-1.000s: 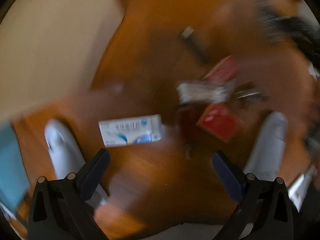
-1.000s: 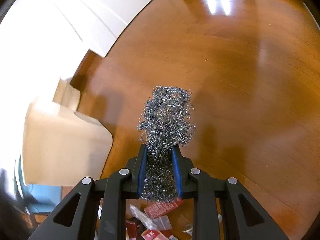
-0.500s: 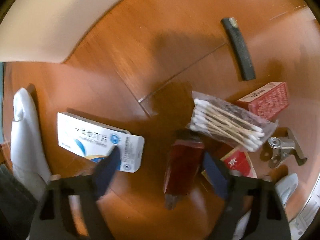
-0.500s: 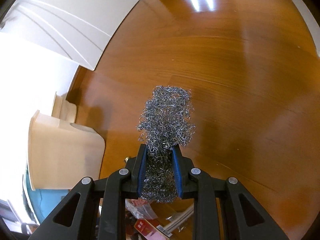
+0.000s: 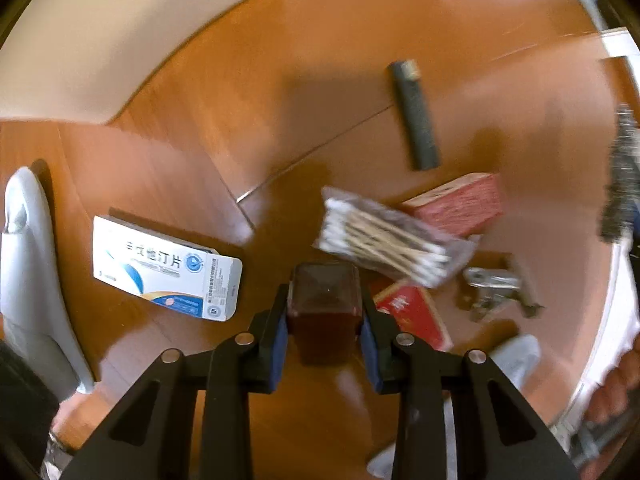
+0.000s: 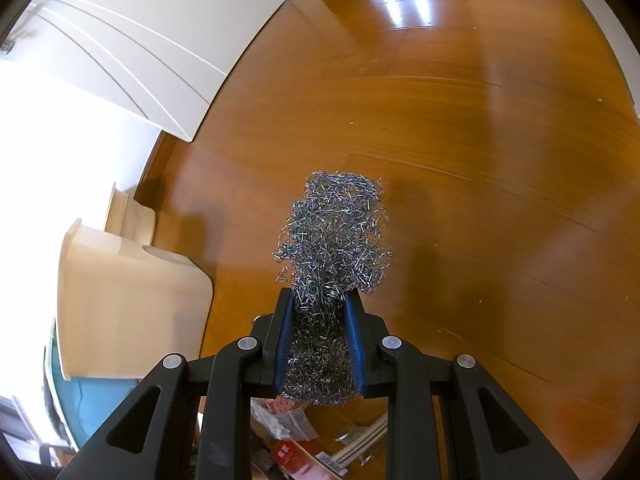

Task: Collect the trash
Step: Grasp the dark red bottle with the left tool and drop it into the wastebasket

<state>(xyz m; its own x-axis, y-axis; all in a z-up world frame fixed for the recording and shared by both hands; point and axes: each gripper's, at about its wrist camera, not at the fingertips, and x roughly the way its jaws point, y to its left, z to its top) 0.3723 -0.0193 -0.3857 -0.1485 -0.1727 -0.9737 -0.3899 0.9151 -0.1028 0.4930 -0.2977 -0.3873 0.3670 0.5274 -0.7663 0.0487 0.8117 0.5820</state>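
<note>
My left gripper point(image 5: 323, 316) is shut on a dark red lighter-like box point(image 5: 324, 300), end-on between the blue pads, just above the wooden floor. Around it lie a white and blue medicine box point(image 5: 164, 268), a bag of cotton swabs point(image 5: 388, 238), a red patterned box point(image 5: 460, 202), a red pack point(image 5: 412, 316), a black stick point(image 5: 416, 116) and a metal clip point(image 5: 496, 288). My right gripper point(image 6: 319, 312) is shut on a ball of steel wool point(image 6: 334, 236), held above the floor; it shows blurred at the left wrist view's right edge point(image 5: 622, 184).
A beige bin point(image 6: 128, 304) stands on the floor left of the right gripper, also in the left wrist view point(image 5: 120, 28). White cabinet doors point(image 6: 152, 48) run behind it. The person's light slippers point(image 5: 28, 264) flank the trash pile. Litter lies under the right gripper point(image 6: 288, 424).
My left gripper swung over the pile, came down and closed on the dark red box. The right gripper kept the steel wool and drifted a little over the floor.
</note>
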